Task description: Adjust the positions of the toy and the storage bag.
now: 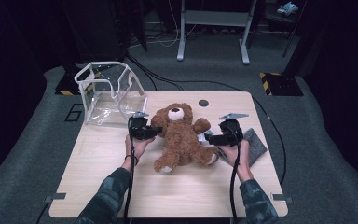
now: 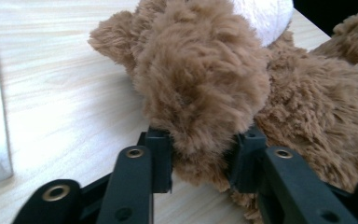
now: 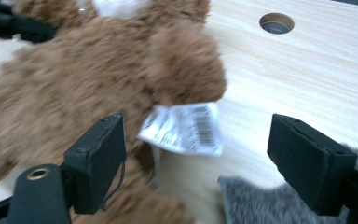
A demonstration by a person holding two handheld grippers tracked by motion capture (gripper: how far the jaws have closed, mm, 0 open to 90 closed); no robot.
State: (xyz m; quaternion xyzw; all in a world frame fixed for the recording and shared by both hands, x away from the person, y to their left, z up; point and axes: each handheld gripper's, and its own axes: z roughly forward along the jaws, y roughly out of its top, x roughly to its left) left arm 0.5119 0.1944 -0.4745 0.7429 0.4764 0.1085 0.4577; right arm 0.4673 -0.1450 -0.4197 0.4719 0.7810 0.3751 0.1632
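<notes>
So the teddy bear (image 1: 181,136) is lying on its back mid-table (image 1: 121,186). The left gripper (image 1: 150,133) comes in from the side, forearm low, and its jaws are clamped on the bear's arm (image 2: 200,93). The right gripper (image 1: 210,138) sits at the bear's other side with jaws spread wide, nothing pinched, the white sewn-in tag (image 3: 182,127) between them. A grey fuzzy cloth (image 1: 256,145) lies under that hand, and a clear plastic bag (image 1: 109,93) stands at the far left corner.

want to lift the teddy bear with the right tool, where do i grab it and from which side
Probably the arm of the teddy bear nearest the right tool, approached level from the bear's right in the high view. That limb sticks out sideways off the table, narrow and soft enough for the open jaws.
</notes>
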